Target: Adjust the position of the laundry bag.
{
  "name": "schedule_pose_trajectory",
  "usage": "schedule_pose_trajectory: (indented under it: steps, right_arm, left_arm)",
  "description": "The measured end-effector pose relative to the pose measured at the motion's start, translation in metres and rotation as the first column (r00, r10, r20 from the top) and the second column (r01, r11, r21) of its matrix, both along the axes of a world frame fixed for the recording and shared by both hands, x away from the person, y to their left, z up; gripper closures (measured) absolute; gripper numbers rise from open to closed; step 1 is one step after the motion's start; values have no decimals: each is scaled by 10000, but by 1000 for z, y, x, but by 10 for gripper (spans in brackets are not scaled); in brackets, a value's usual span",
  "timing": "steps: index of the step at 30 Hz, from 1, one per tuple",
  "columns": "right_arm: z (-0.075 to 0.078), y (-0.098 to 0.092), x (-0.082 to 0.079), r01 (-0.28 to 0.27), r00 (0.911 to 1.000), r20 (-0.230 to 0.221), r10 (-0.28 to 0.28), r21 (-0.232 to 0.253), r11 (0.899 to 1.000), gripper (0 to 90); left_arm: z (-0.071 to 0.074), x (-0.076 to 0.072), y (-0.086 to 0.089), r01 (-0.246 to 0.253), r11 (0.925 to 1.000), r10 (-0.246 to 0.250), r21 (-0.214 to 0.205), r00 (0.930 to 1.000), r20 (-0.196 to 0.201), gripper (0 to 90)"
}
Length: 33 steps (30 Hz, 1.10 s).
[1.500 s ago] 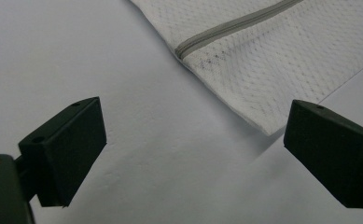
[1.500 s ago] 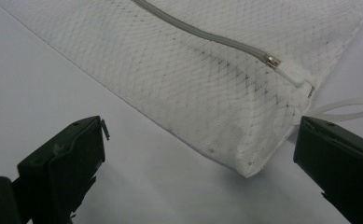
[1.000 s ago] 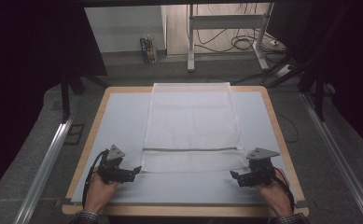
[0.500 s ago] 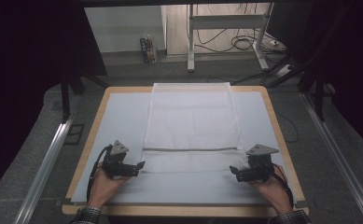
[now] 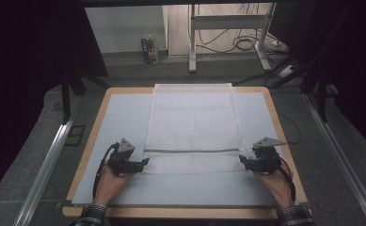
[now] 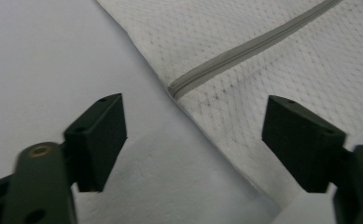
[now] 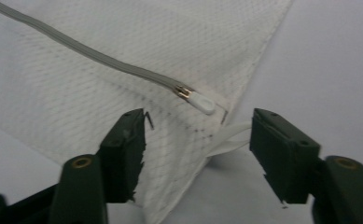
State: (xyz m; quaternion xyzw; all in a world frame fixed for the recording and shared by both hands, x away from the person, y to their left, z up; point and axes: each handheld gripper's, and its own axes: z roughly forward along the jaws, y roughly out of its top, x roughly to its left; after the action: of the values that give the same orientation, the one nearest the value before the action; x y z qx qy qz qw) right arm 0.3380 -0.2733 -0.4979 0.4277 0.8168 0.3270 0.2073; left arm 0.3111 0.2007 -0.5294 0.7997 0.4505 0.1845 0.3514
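A: Currently, status on the white mesh fabric bag [image 5: 192,127]?

B: Lying flat down the middle of the pale grey mat [image 5: 124,117] on the wood-edged table [image 5: 280,127]. Far end reaches the table's far edge. Grey zipper [image 5: 192,150] runs across it near the person's end.

A: Left gripper [image 5: 142,163]?

B: Just beside the bag's left edge, at the zipper end. Jaws wide apart, gripping nothing. Its own view has the zipper's closed end [image 6: 177,88] between and beyond the jaws, with the mat under the left one.

A: Right gripper [image 5: 243,161]?

B: Mirror position at the right edge. Jaws also spread wide, nothing clamped. Its view puts the white zipper pull [image 7: 200,102] between the jaws, a bit beyond them, with the bag's corner below it. Can't tell if either jaw touches the mesh.

A: Hands?

B: Left hand [image 5: 109,181] and right hand [image 5: 275,183] each hold a gripper near the table's front edge.
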Motion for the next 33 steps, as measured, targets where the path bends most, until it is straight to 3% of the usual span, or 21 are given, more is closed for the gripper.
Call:
schedule_pose_trajectory:
  steps: [6, 12, 16, 20, 22, 23, 24, 28, 33]
  right_arm:
    - [-4, 3, 10, -58, 10000, 53, 61, -654, 9978, 516]
    - [-12, 5, 14, -177, 9988, -475, 130, -990, 9949, 547]
    - [-13, 4, 15, -122, 9963, -857, 45, -889, 9960, 588]
    - [-13, 4, 16, -191, 9938, -1104, 125, -584, 9981, 702]
    - [-13, 6, 15, -242, 9936, -1121, 167, -659, 9975, 747]
    - [-13, 6, 14, -280, 9935, -1122, 205, -650, 9975, 782]
    - [-13, 6, 14, -322, 9941, -1059, 245, -717, 9969, 808]
    - [-12, 6, 13, -494, 9949, -920, 413, -877, 9949, 868]
    - [-11, 7, 12, -639, 9953, -781, 566, -941, 9935, 877]
  left_arm:
    - [-2, 12, -6, -351, 9990, 351, 275, 9994, -5, 399]
    - [-10, 16, -12, -384, 9968, 414, 706, 9983, -418, 429]
    - [-9, 15, -15, -96, 9980, 134, 627, 9981, -602, 447]
    - [-7, 14, -16, 3, 9995, 29, 325, 9952, -981, 594]
    - [-7, 15, -16, -54, 9994, 90, 355, 9947, -1024, 619]
    - [-7, 14, -16, -231, 9994, 257, 267, 9944, -1024, 652]
    - [-7, 15, -14, -74, 9997, 96, 217, 9950, -997, 710]
    - [-9, 16, -8, -91, 9993, 52, -354, 9940, -1096, 857]
    - [-8, 17, -4, -88, 9984, 26, -559, 9940, -1095, 890]
